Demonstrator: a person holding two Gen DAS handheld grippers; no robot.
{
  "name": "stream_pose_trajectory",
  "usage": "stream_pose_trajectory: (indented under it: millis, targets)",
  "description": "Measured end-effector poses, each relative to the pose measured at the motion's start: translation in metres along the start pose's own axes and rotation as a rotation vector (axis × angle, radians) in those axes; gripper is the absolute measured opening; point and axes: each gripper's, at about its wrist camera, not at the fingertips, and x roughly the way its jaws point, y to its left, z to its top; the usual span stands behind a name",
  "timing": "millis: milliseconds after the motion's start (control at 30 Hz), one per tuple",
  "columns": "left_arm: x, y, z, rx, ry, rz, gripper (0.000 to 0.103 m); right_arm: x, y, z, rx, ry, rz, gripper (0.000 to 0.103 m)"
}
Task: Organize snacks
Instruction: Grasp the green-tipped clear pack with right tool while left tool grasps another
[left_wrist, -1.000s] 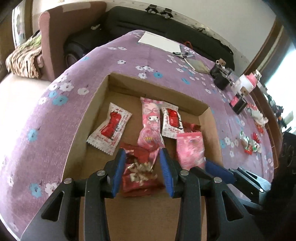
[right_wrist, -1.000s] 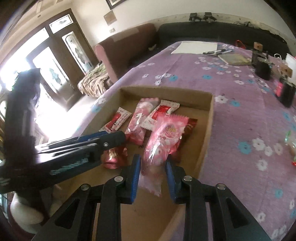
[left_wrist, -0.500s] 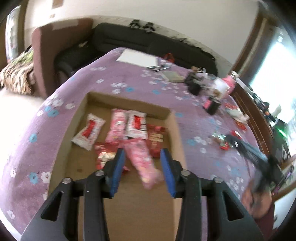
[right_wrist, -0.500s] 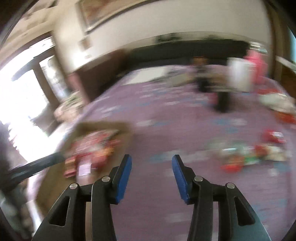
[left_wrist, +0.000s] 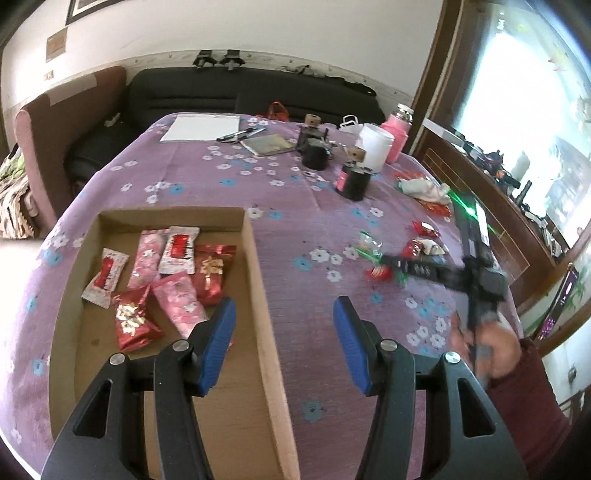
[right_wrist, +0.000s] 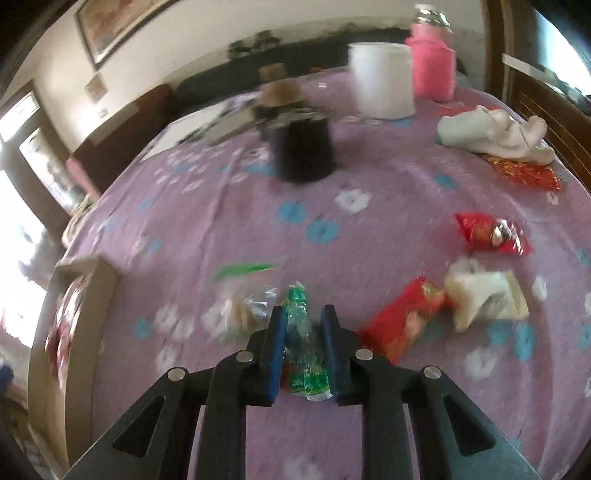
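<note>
1. Six snack packets already lie in the cardboard box (left_wrist: 258, 280) on the purple flowered tabletop (left_wrist: 295, 206): a white-and-red one, two pink ones, another white-and-red one and two red foil ones.
2. Our left gripper (left_wrist: 284, 343) hangs above the right wall of the box. Its jaws are apart and opening, and nothing is between them.
3. Our right gripper (right_wrist: 303, 347) is over the loose snacks on the right part of the tabletop. Its jaws have come together on a green-and-clear wrapped candy (right_wrist: 304, 354), which sits between the blue pads; we judge it is clamped, though the picture is blurred.
4. Other loose snacks are near it: a clear packet with pale content (right_wrist: 243, 310) just beside the left jaw, a red foil packet (right_wrist: 402, 317) touching a cream packet (right_wrist: 484, 299), and a further red packet (right_wrist: 491, 232) more far.
5. We judge that the step in hand is the pick of the green candy; the task is roughly half done, because several snacks are not yet in the box.
6. The next move calls for lifting the candy clear of the neighbours and carrying it across the tabletop over the box wall before the jaws open.
7. The thin wrapper may slip, so a firm hold is needed.
</note>
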Motion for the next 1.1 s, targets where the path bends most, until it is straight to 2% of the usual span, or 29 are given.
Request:
stream_pose_trajectory:
  millis: [33,100,200,233,300,333,400,467,533,600,633,800,867,1000,1100]
  targets:
    - [0.002,-0.003,0.000,0.004,0.003,-0.003,0.053,-0.006,0.000,-0.009,0.009,0.033,0.056,0.020]
    - [0.007,-0.009,0.000,0.010,0.009,-0.016,0.053,-0.021,-0.004,-0.019,0.014,0.034,0.098,0.020]
    - [0.015,-0.020,0.001,0.017,0.025,-0.035,0.053,-0.043,-0.012,-0.027,-0.003,-0.046,0.046,0.024]
    - [0.017,-0.024,0.002,0.020,0.030,-0.039,0.053,-0.045,-0.013,-0.028,-0.013,-0.060,0.036,0.029]
    - [0.024,-0.032,0.005,0.032,0.043,-0.042,0.053,-0.046,-0.013,-0.034,-0.020,-0.059,0.064,0.039]
    - [0.028,-0.037,0.007,0.039,0.051,-0.040,0.053,-0.045,-0.011,-0.037,-0.032,-0.057,0.062,0.040]
    - [0.038,-0.047,0.012,0.051,0.069,-0.040,0.053,-0.041,-0.006,-0.042,-0.065,-0.063,0.022,0.047]
    - [0.048,-0.058,0.015,0.068,0.089,-0.046,0.053,-0.032,-0.005,-0.043,-0.082,-0.048,-0.009,0.047]
    - [0.061,-0.069,0.015,0.087,0.108,-0.045,0.053,-0.031,-0.006,-0.045,-0.084,-0.063,-0.024,0.042]
    - [0.077,-0.082,0.017,0.111,0.131,-0.046,0.053,-0.033,-0.011,-0.046,-0.066,-0.059,-0.037,0.027]
    - [0.084,-0.086,0.019,0.118,0.141,-0.046,0.053,-0.034,-0.016,-0.045,-0.047,-0.060,-0.034,0.025]
    - [0.127,-0.106,0.045,0.189,0.167,-0.052,0.053,-0.043,-0.040,-0.043,0.055,-0.074,-0.005,0.025]
    - [0.145,-0.116,0.053,0.250,0.162,-0.039,0.053,-0.043,-0.047,-0.042,0.086,-0.070,0.011,0.025]
    - [0.183,-0.141,0.054,0.450,0.183,0.027,0.053,-0.042,-0.054,-0.041,0.115,-0.068,0.032,0.025]
    - [0.202,-0.145,0.049,0.488,0.217,0.054,0.053,-0.042,-0.057,-0.041,0.122,-0.070,0.039,0.025]
